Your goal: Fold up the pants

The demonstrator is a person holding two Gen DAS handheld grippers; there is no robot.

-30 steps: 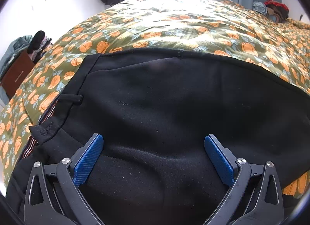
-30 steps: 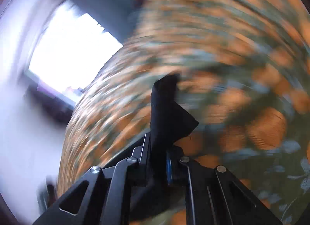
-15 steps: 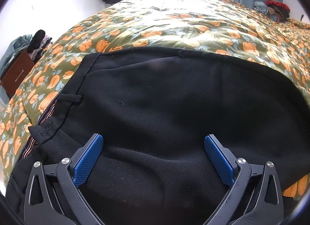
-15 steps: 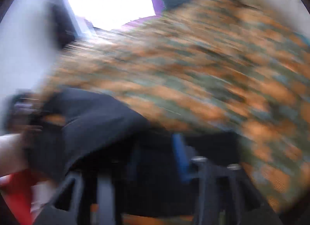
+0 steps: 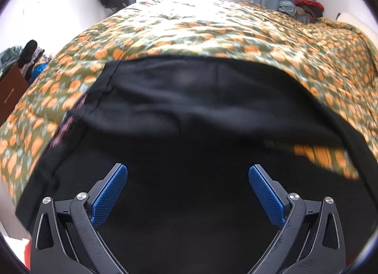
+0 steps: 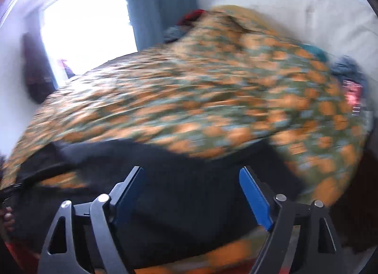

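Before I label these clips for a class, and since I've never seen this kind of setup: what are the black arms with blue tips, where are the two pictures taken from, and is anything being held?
No robot here: a person holds a set of tongs in each hand, each with a wide-angle camera looking forward along its two fingers. One picture is from the left tongs, the other from the right tongs. The blue strips are their gripping pads. Black pants lie spread on a bed with an orange-flowered bedspread. The left tongs stand wide open over the pants, gripping nothing. The right tongs are opening, with the cloth below them rather than pinched. The right picture is blurred.
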